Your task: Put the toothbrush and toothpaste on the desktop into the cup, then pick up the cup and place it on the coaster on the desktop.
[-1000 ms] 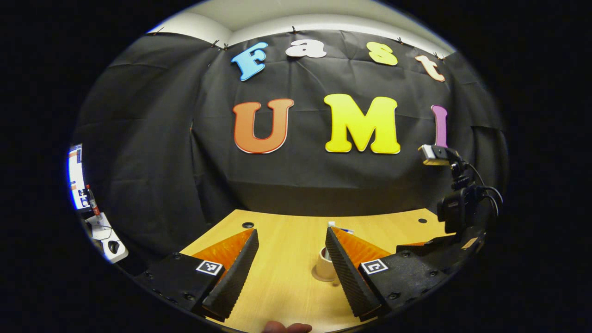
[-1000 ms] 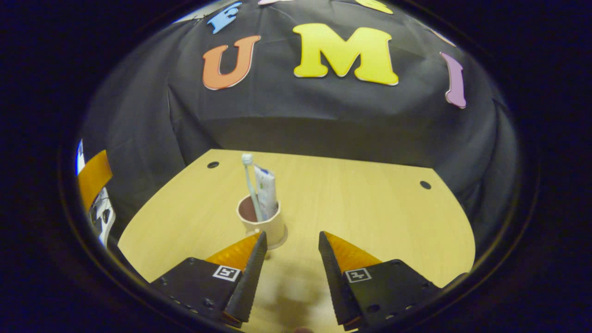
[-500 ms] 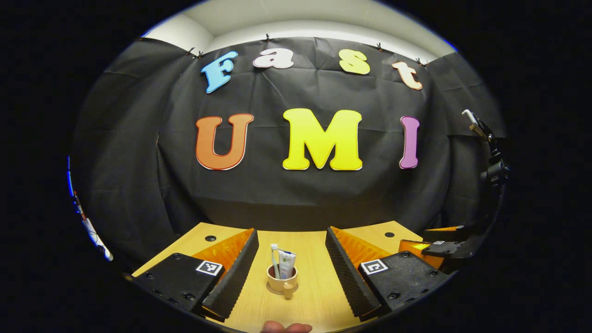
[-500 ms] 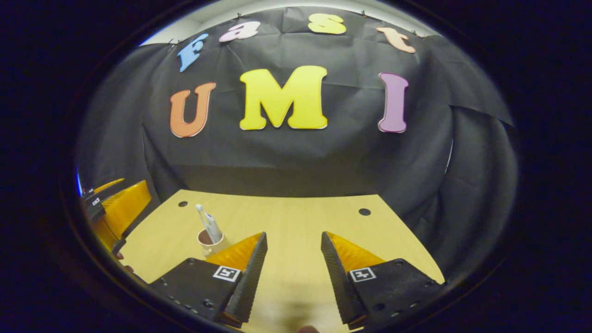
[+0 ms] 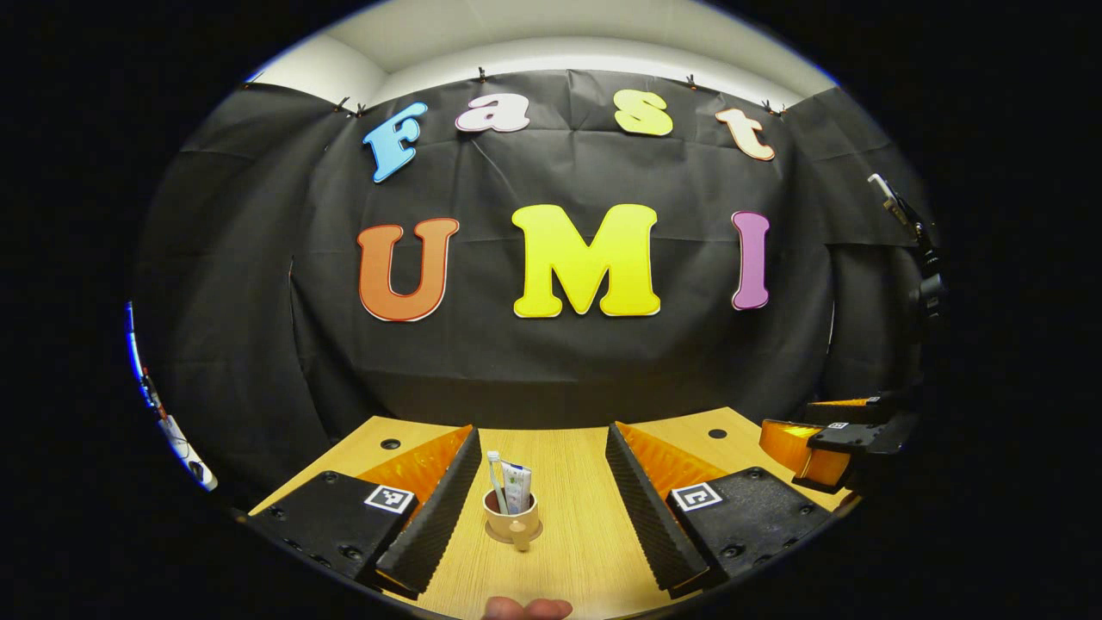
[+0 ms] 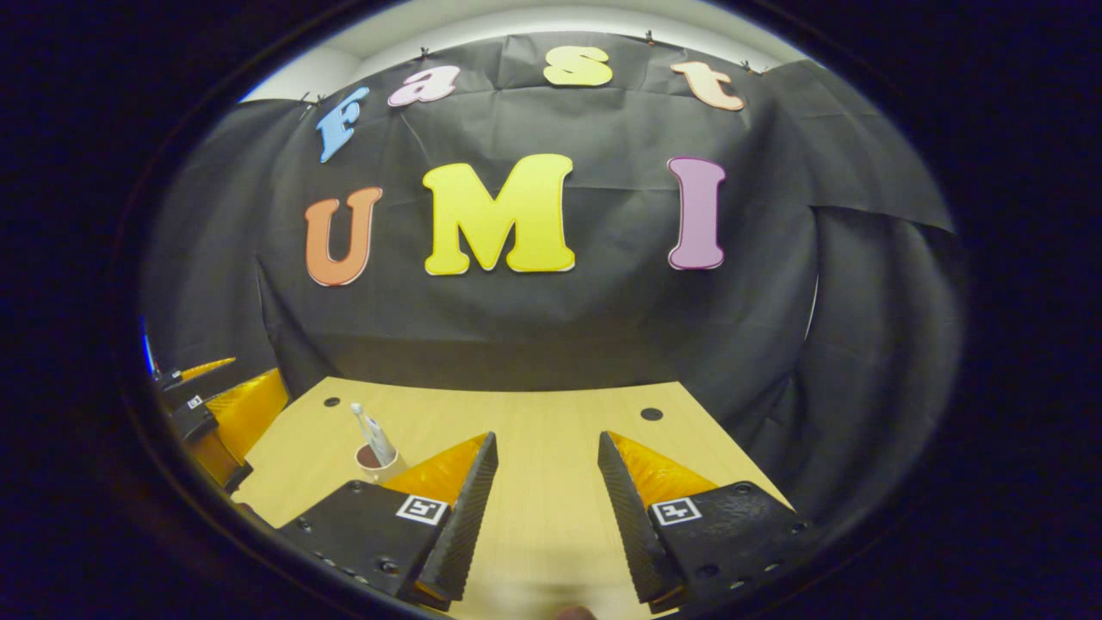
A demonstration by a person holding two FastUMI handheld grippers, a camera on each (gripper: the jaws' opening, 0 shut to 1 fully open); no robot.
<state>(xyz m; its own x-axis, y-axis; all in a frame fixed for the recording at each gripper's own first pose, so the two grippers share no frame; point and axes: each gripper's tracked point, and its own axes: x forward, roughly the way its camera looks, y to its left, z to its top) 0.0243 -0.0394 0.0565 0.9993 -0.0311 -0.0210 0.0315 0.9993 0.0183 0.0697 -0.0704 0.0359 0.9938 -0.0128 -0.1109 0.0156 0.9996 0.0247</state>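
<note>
Cup (image 5: 511, 518) sits upright on the coaster (image 5: 494, 536) on the desk (image 5: 577, 551), mid-desk, framed between the left gripper (image 5: 541, 508) fingers but not touching either. It's beige, dark inside, with a handle facing the near edge. Toothbrush (image 5: 495, 480) and toothpaste (image 5: 516, 486) stand inside, side by side, leaning slightly. Left gripper: fingers spread, nothing held. Right gripper (image 6: 542, 508): fingers spread over bare desk, cup (image 6: 376, 462) off to its left, partly hidden behind its left finger.
</note>
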